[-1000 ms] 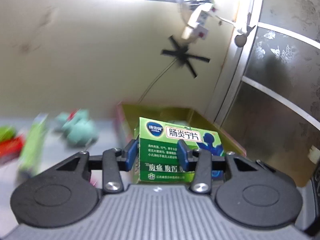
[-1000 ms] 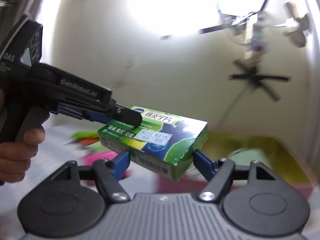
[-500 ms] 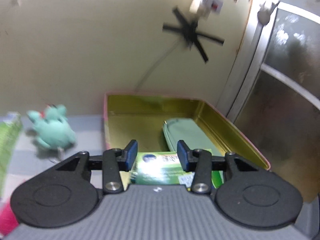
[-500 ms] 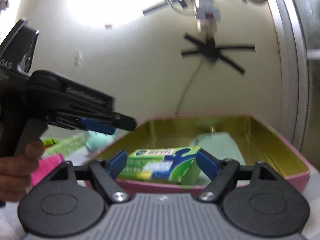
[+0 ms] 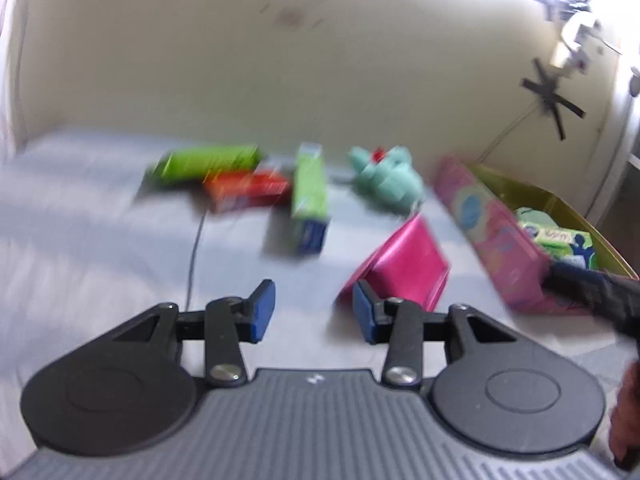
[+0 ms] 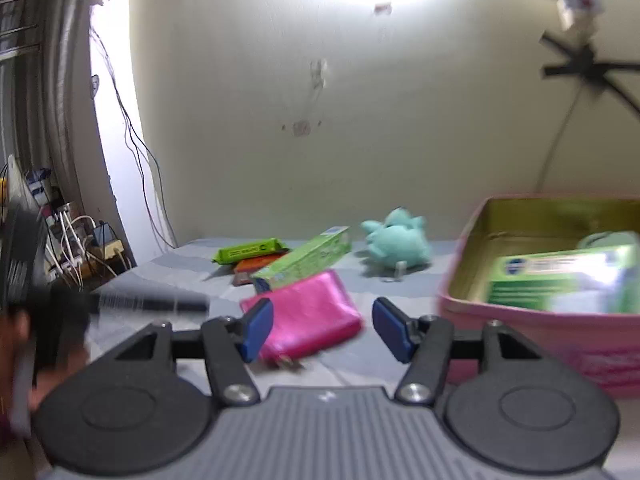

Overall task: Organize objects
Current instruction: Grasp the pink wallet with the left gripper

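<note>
Shiny pink zip pouch (image 6: 310, 314) lies on the grey bedsheet (image 5: 100, 216) at 12 o'clock of your right tongs (image 6: 322, 330), framed for pickup; pink tin (image 6: 520, 332) at 2 o'clock already holds the green medicine box (image 6: 560, 280). Left tongs (image 5: 314, 312) and right both gape wide, empty

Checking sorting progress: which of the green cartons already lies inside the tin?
The green-and-blue medicine box, lying in the pink tin. The long green carton lies on the table beside the pink pouch.

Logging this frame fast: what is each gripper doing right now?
Left gripper: open, holding nothing.
Right gripper: open, holding nothing; the pink pouch lies on the table beyond its fingers.
</note>
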